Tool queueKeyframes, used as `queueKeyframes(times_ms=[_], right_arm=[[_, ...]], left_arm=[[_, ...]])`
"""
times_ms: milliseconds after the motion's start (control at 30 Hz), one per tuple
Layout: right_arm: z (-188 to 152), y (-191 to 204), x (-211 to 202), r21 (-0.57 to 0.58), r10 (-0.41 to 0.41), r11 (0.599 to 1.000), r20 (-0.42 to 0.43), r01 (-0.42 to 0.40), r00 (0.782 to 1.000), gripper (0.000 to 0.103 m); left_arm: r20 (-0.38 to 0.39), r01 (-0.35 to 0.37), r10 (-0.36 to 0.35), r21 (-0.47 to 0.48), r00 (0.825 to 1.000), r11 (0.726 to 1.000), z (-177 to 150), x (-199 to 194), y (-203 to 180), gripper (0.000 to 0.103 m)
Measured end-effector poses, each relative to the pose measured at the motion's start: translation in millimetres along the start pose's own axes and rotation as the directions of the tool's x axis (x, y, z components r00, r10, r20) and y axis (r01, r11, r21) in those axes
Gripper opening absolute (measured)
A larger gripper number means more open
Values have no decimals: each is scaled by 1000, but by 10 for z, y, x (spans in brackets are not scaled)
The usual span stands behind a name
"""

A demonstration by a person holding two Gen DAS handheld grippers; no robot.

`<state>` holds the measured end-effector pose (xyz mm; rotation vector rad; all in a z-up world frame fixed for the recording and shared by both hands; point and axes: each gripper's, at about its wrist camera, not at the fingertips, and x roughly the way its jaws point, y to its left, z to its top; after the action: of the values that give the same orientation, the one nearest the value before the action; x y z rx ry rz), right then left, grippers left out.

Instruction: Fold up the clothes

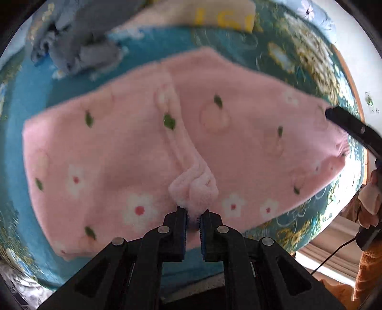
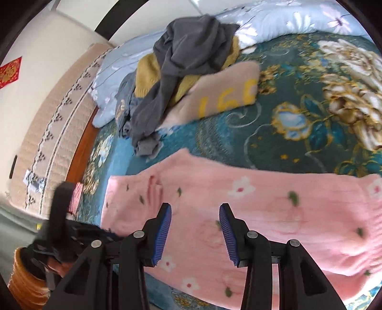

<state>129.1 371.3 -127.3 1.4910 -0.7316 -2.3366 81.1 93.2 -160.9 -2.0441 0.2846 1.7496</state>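
Pinched between the narrowed jaws of the left gripper (image 1: 193,215) is a bunched knot of pink fleece, gathered from the near edge of the pink garment (image 1: 133,147), which looks like pyjama trousers printed with white flowers and green leaves. That garment lies spread flat across the near half of the bed, on the teal floral blanket (image 2: 298,124), its long side running along the bed's near edge. A ridge of cloth runs from the pinch toward the middle, so the grip seems to be on the crotch seam, probably the handle for laying one leg over the other.

Over the same cloth, further along toward its right end, the right gripper (image 2: 195,229) hangs with its blue pads wide apart and nothing between them. From the left camera its black finger shows at the cuff end of the garment; whether it touches the fleece there I cannot tell. I would guess it is about to take hold of that end so both tools can lift together.

Toward the far side of the bed, well apart from the pink piece, sits a heap of unfolded clothes (image 2: 181,71): grey and yellow things, and a beige item with yellow numerals (image 2: 226,97). Beyond them, pale blue flowered bedding (image 2: 274,21) lies along the far edge.
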Motion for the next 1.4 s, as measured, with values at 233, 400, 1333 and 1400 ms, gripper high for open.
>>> queueKeyframes(times_ms=[233,400,1333,1400], right_arm=[[38,303,524,-44,96,994,-113,-101,989,48],[42,388,898,1,159,987,-185,-161,970,54],[-140,609,1890,232,137,970,-268,-75,953,32],[-119,652,1885,217,119,974,-281,-58,952,24]], left_arm=[[46,210,-206,-128,977,969,30,-162,339,40],[190,342,-300,-258,935,903,-181,-459,806,44],[438,399,-178,-488,881,777,-947,-568,3010,49],[461,419,-179,-492,869,763,-1010,-509,3083,49]])
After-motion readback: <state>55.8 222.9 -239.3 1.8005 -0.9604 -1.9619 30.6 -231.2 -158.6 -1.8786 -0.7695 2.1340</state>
